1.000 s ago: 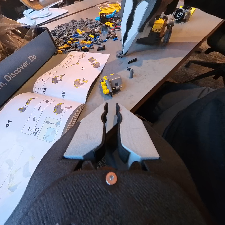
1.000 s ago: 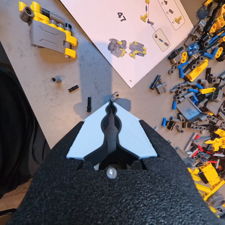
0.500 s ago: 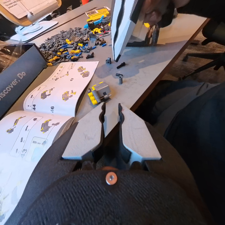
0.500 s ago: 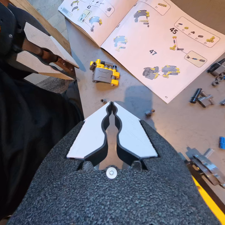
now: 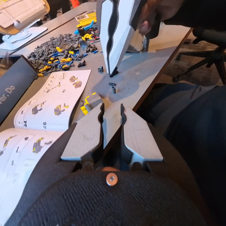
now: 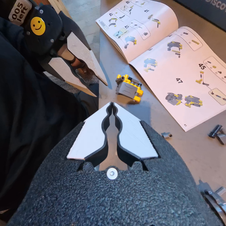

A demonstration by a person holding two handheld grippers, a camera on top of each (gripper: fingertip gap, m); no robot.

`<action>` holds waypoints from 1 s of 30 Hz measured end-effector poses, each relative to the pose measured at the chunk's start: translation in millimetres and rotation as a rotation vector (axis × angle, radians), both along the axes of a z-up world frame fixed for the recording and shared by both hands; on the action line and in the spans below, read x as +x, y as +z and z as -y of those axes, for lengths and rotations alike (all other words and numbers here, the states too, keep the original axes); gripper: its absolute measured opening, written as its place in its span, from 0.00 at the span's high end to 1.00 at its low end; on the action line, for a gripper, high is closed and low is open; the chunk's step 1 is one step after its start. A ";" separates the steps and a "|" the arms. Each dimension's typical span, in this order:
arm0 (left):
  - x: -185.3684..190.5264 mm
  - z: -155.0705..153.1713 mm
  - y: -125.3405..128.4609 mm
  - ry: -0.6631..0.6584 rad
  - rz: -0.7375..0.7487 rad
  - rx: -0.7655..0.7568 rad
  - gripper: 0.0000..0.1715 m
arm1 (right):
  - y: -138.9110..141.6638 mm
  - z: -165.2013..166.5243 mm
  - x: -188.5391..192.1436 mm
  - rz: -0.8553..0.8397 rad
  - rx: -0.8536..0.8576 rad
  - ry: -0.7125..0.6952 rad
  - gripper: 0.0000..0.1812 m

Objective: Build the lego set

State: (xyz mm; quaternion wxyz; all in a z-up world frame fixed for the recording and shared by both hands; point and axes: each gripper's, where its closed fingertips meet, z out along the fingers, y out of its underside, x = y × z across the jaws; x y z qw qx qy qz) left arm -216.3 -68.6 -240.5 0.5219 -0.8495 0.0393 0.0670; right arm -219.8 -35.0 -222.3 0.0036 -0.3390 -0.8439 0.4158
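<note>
Moved: right gripper (image 6: pixel 111 104) has come closer to the yellow-and-grey assembly (image 6: pixel 128 89), which is now partly hidden behind the left gripper's finger in the left wrist view.
Assembly: lies on the table (image 5: pixel 140 75) at frame centre of the right wrist view. Its long axis runs from upper left to lower right, with yellow connectors at both ends and the grey panel facing up.
Right gripper: fingertips pressed together just below the assembly, not touching it. Whether anything is pinched cannot be told.
Left gripper (image 5: pixel 112 107): released, with a clear gap between the fingers. It is held over the table's near edge beside the assembly.
Black pin (image 5: pixel 112 84): lies flat near the right gripper's tip, long axis left to right.
Grey bush (image 5: pixel 113 89): stands upright just below the pin.
Instruction booklet (image 5: pixel 48 104): open, left of the assembly.
Loose parts pile (image 5: pixel 58 57): upper left, beyond the booklet.
Dark box (image 5: pixel 14 85): at the left edge.
</note>
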 end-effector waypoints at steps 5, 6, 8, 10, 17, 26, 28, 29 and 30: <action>5.0 -14.6 13.4 -0.033 -0.082 0.026 0.84 | 2.0 8.2 1.5 0.047 -0.084 -0.039 1.00; 6.6 -17.4 13.8 -0.039 -0.092 0.028 0.84 | 2.6 9.6 1.6 0.078 -0.129 -0.059 1.00; 9.4 -22.4 11.0 -0.045 -0.088 0.019 0.84 | 2.7 8.1 -1.3 0.157 -0.216 -0.117 1.00; 10.7 -25.7 6.0 -0.044 -0.069 -0.001 0.84 | 8.6 3.6 -6.4 0.216 -0.322 -0.169 1.00; 8.5 -24.6 -2.3 -0.032 -0.043 -0.022 0.85 | 11.6 -47.3 -23.9 0.206 -0.285 -0.384 0.87; 9.0 -23.1 -6.4 -0.035 -0.031 -0.032 0.85 | -32.6 -98.0 -26.2 0.046 0.332 -0.540 0.88; 8.8 -21.8 -6.1 -0.033 -0.029 -0.031 0.85 | -37.0 -97.8 -30.1 0.042 0.347 -0.549 0.87; 8.9 -21.2 -5.9 -0.033 -0.028 -0.029 0.85 | -38.9 -97.2 -32.3 0.046 0.349 -0.554 0.87; 9.1 -20.6 -5.6 -0.033 -0.027 -0.028 0.85 | -40.7 -97.1 -34.5 0.049 0.357 -0.560 0.87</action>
